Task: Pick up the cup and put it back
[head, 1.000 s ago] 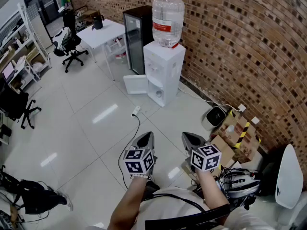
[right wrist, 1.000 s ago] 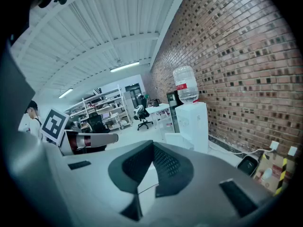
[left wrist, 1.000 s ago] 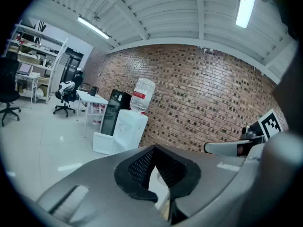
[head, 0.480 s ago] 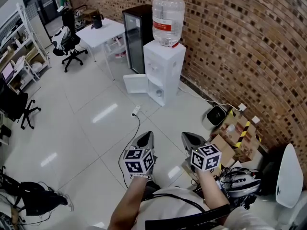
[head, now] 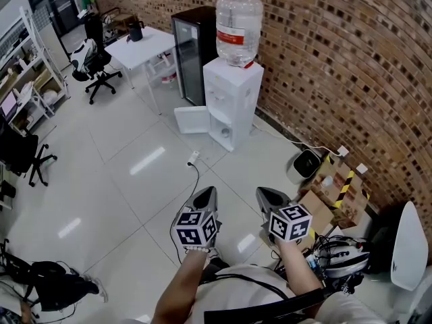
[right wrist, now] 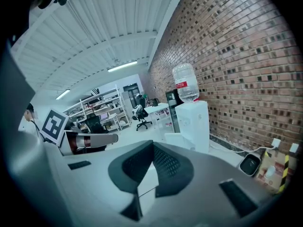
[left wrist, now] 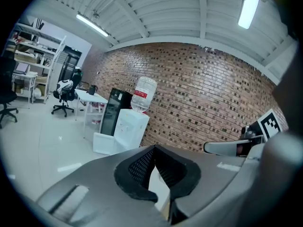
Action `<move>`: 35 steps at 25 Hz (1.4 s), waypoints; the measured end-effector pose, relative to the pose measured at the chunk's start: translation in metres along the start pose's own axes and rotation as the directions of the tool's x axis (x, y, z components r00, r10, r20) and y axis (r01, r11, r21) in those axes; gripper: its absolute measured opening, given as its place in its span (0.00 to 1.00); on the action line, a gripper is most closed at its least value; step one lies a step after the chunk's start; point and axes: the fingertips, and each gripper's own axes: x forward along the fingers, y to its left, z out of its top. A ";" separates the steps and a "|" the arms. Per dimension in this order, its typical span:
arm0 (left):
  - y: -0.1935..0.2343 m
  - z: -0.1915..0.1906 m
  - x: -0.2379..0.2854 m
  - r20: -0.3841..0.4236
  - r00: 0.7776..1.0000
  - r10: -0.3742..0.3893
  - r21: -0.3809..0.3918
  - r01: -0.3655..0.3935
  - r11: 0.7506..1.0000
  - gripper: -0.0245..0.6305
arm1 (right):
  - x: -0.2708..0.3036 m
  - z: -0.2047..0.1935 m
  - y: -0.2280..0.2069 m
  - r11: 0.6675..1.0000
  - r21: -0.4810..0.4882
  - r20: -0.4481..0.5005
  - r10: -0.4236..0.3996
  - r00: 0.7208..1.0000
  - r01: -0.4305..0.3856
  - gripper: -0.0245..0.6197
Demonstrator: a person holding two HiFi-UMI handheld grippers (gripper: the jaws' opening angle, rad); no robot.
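Left gripper [head: 205, 194]: jaws together, nothing between them; held low over the white floor [head: 115, 174]. Right gripper [head: 265, 196]: jaws likewise closed and empty, beside the left one and apart from it. Both point toward the water dispenser [head: 231, 100], which stands well apart against the brick wall [head: 337, 59] with a bottle [head: 239, 20] on top. Its lower door [head: 191, 119] hangs open; a small pale round thing shows in the compartment, too small to tell whether it is the cup. Black fridge [head: 192, 46] just left of the dispenser; white table [head: 143, 46] beyond
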 end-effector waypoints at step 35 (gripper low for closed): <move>0.133 0.016 0.155 -0.066 0.998 -0.026 0.042 0.028 0.999 0.04 | 0.208 0.016 -0.098 0.997 0.050 0.000 -0.059 0.998 0.059 0.05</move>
